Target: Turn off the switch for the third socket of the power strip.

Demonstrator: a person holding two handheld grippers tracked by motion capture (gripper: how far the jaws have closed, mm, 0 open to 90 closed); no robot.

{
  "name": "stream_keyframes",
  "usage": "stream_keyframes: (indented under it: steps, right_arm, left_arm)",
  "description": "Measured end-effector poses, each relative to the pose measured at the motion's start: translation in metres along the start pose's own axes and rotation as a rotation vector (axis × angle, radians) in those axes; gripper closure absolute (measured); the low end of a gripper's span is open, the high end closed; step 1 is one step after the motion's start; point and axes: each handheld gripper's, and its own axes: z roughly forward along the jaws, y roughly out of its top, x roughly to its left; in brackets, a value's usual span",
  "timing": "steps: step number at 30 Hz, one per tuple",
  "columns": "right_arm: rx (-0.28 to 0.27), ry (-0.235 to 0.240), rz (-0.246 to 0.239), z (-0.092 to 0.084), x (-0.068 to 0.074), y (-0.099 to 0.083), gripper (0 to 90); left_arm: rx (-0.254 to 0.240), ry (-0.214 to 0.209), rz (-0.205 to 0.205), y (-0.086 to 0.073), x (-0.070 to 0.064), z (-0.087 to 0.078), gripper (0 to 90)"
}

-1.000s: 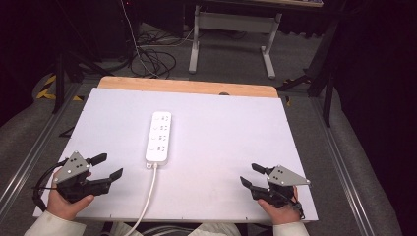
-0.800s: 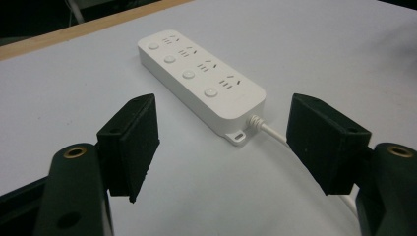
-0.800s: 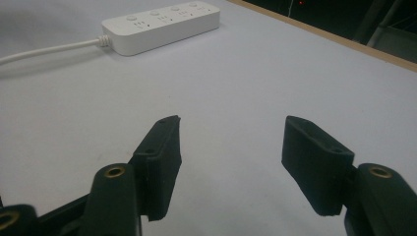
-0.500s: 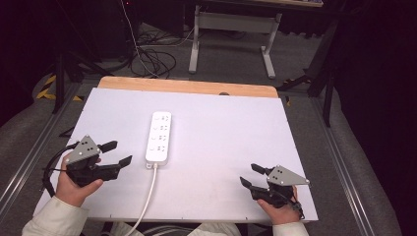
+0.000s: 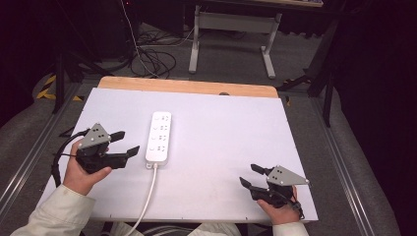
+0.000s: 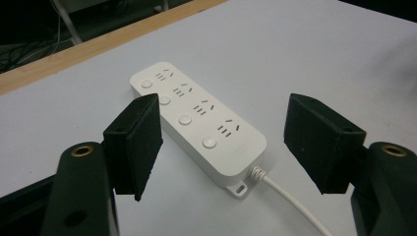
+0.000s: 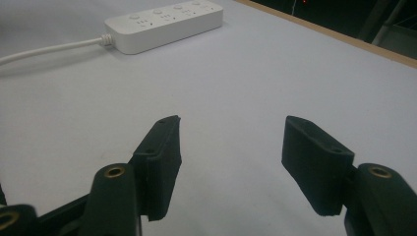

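Observation:
A white power strip [image 5: 159,136] with several sockets and round buttons lies lengthwise at the table's left middle, its white cord [image 5: 147,199] running off the near edge. My left gripper [image 5: 125,142] is open, just left of the strip's near end and pointing at it. From the left gripper view the strip [image 6: 196,120] lies ahead between the spread jaws, below them on the table. My right gripper [image 5: 251,175] is open near the table's front right corner, nothing between its jaws. Far ahead to the left in the right gripper view lies the strip [image 7: 164,23].
The white table top [image 5: 231,128] has a wooden strip along its far edge [image 5: 187,87]. Beyond it stand a desk frame [image 5: 231,34] and loose cables on the floor [image 5: 152,56]. Metal rails [image 5: 339,162] run along both sides of the table.
My left gripper has moved forward and to the right, from the front left corner up beside the power strip's near end. The right gripper has stayed where it was.

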Motion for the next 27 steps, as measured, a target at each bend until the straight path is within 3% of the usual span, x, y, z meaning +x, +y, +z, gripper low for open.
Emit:
stream_keyframes:
  steps: [8, 15, 21, 27]
  right_arm:
    - [0.002, 0.0, -0.003, 0.001, 0.0, 0.0, 40.2]
    - [0.0, 0.003, -0.003, 0.001, 0.0, -0.001, 40.2]
    - [0.001, 0.007, -0.005, 0.001, 0.0, -0.001, 40.2]
    - [-0.001, 0.007, -0.006, 0.0, 0.0, -0.001, 40.2]
  left_arm:
    - [0.019, 0.003, 0.027, 0.015, -0.002, 0.015, 31.5]
    - [0.045, 0.003, 0.018, 0.026, 0.0, 0.031, 32.9]
    - [0.077, 0.013, 0.035, 0.033, 0.0, 0.046, 34.6]
    - [0.088, 0.022, 0.015, 0.035, 0.004, 0.056, 40.5]
